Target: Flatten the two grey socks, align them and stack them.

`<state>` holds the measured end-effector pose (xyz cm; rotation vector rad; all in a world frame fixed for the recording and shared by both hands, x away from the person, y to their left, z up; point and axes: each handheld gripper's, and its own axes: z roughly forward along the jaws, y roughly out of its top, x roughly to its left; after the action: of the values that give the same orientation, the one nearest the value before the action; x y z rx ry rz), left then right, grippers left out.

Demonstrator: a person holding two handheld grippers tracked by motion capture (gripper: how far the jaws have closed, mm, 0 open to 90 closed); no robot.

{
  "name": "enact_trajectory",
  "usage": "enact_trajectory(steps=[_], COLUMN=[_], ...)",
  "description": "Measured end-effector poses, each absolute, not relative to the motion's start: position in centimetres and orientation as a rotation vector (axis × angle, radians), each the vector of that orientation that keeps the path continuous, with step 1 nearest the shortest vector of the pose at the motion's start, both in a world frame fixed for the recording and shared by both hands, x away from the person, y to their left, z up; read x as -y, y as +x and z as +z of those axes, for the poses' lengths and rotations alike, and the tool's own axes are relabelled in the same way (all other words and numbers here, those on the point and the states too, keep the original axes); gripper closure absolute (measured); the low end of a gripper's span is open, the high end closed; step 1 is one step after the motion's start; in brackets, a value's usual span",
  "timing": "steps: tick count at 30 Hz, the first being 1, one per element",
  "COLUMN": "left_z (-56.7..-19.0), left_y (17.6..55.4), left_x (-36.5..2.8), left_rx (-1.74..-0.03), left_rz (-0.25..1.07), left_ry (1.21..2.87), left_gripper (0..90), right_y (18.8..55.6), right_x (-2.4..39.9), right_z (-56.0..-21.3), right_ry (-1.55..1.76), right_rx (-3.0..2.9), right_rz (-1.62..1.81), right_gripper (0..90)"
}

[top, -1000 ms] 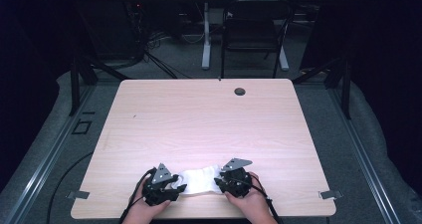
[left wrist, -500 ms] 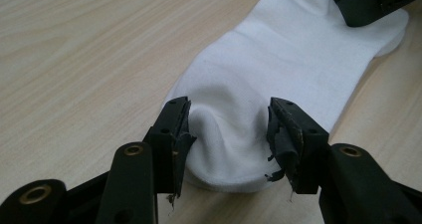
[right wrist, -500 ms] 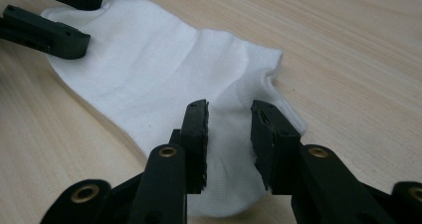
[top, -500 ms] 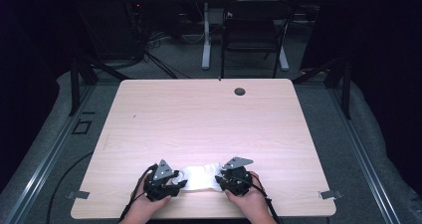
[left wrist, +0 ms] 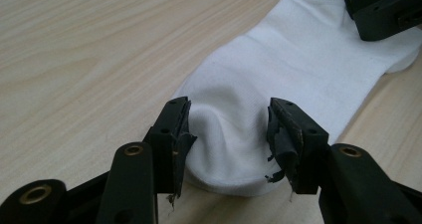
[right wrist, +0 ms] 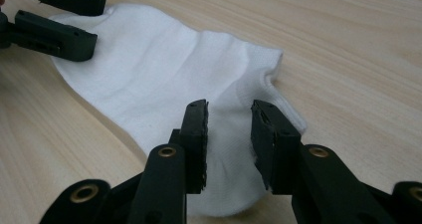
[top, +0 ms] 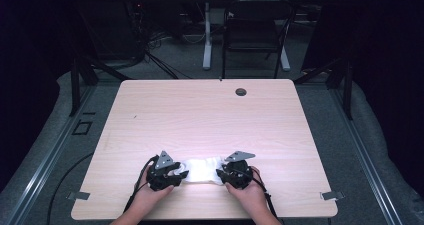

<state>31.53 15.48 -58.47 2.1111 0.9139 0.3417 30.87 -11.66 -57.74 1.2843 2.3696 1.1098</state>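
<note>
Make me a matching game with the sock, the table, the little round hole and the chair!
Things:
1. white cotton sock
2. light wooden table
3. small dark round hole
4. dark metal-framed chair

Places or states:
A. on the floor beyond the table
B. near the table's far edge
C. between the two hand-held grippers
D. carrying the sock

Pairs: 1-C, 2-D, 3-B, 4-A

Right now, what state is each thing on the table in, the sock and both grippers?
Sock: lying flat on the table, one end between each gripper's jaws.
Left gripper: open, jaws either side of a bunched end.
Right gripper: open, jaws astride the other end.
</note>
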Motion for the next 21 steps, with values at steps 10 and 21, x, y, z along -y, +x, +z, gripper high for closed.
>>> enact_trajectory(steps=[10,21], left_z=[-58.7,-58.7], left_y=[33.0,33.1], left_x=[-15.6,-15.7], left_rx=[-0.943,-0.961], left_rz=[0.344,0.329], left_ry=[2.069,2.044], left_gripper=[51.4,46.3], right_y=[32.3,32.5], right_x=[11.6,11.4], right_z=[-57.8,-57.9], right_ry=[1.287,1.293], right_rx=[-2.352,-2.329], right_rz=[1.091,1.108], right_gripper=[67.4,59.5])
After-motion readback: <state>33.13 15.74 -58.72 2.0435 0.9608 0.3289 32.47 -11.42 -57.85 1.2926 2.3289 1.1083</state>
